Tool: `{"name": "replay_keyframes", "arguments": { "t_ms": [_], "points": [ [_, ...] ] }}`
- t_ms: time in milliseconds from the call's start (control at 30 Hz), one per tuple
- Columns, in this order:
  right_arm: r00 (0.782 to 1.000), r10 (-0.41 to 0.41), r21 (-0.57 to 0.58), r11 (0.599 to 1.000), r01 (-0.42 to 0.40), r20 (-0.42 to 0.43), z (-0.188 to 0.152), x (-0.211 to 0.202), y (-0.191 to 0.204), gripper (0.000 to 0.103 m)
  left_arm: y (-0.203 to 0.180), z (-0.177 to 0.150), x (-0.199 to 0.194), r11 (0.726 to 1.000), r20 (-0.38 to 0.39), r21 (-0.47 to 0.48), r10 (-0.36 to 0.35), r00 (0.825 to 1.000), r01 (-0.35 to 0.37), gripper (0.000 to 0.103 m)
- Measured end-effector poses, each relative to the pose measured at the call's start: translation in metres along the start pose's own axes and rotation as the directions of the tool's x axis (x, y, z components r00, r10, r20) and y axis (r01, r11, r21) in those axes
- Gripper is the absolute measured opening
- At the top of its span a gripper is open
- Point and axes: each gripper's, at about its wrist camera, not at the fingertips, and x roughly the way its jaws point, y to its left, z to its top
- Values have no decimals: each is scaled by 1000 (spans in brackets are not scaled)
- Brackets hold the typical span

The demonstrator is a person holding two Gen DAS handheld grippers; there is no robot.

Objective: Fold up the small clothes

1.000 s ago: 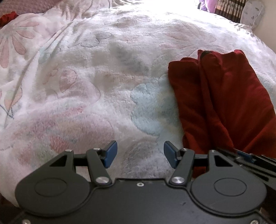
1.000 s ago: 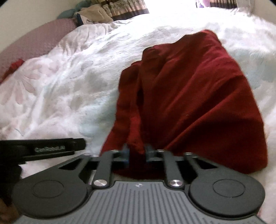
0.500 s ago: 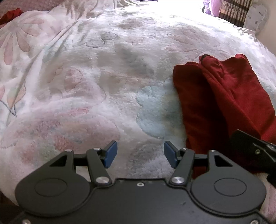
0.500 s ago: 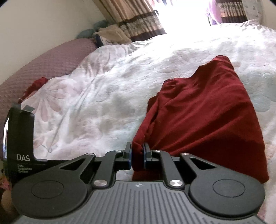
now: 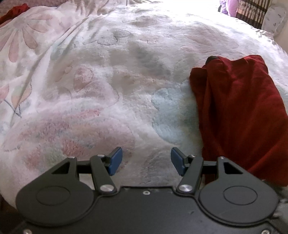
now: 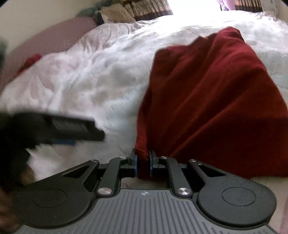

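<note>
both blue-padded fingers [image 6: 134,162] of the right gripper [image 6: 143,162] are pressed in on a bunched near corner of the dark red garment [image 6: 212,100], the cloth pinched tight between them and drawn up a little into a narrow fold at the grip. from that pinch the garment spreads away across the bed, its far end lying on the white floral blanket [image 6: 100,79] and its right side draping down toward the near edge. in the left wrist view the same garment [image 5: 241,115] lies to the right, folded lengthwise into a long strip with a small dark tag or label showing at its far left corner; its near end passes behind the gripper's right linkage.

the left gripper [image 5: 146,160] has its fingers [image 5: 115,160] spread wide with nothing between them, hovering over the fluffy blanket [image 5: 93,93] just beside the garment's left edge, not touching the cloth. from the right wrist view the left gripper [image 6: 59,126] appears as a blurred black bar at the left, low over the blanket and apart from the garment.

a mauve headboard or cushion [image 6: 54,36] curves behind the bed on the left, with a scrap of another red cloth [image 6: 31,60] at the blanket's edge, and striped curtains [image 6: 149,9] hang by a bright window at the far end
</note>
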Motion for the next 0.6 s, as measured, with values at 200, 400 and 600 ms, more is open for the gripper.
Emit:
{"name": "replay_keyframes", "arguments": {
  "t_ms": [200,400,600],
  "points": [
    [996,86,-54,995,-85,13,12,-24,14,49,-7,1,-1,1000,8,17,-3,1000,3,61],
    [992,128,41,991,-129,14,37,-59,-9,49,0,0,-10,1000,40,-17,5,999,-5,61],
    [998,-58,55,997,57,30,48,-71,-46,48,-15,-2,-14,1000,47,24,11,999,-12,61]
  ]
}}
